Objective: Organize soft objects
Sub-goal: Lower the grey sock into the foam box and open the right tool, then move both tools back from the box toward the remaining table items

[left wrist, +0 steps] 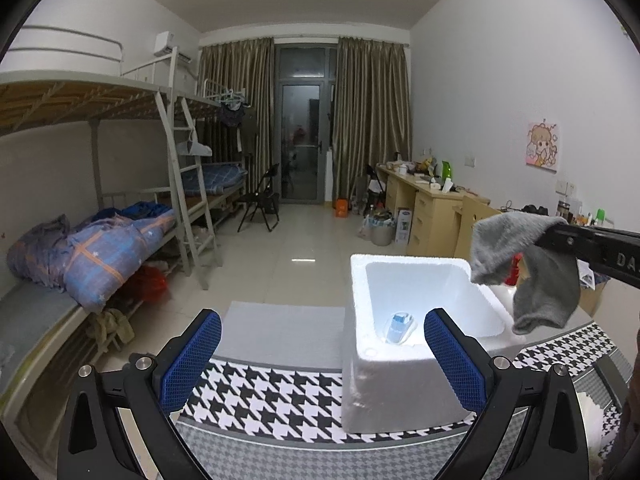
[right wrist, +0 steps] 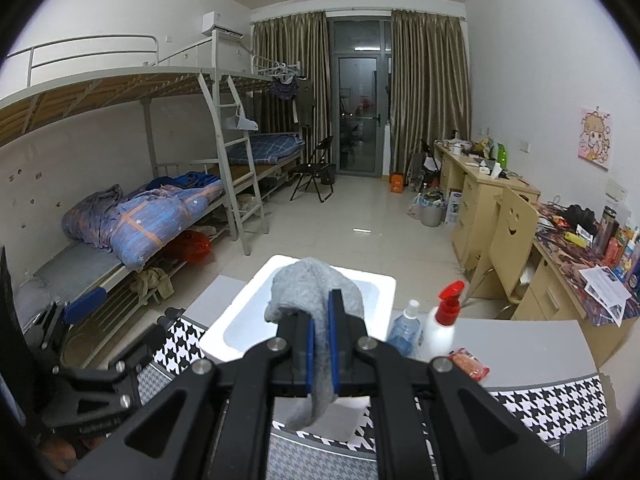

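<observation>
The fingers (right wrist: 335,320) of the right gripper (right wrist: 323,322) pinch a grey sock (right wrist: 316,292) over the white foam box (right wrist: 244,320) on the desk (right wrist: 532,344), so drop it gently in the middle, while the left gripper (left wrist: 322,356) waits wide open, empty.
</observation>
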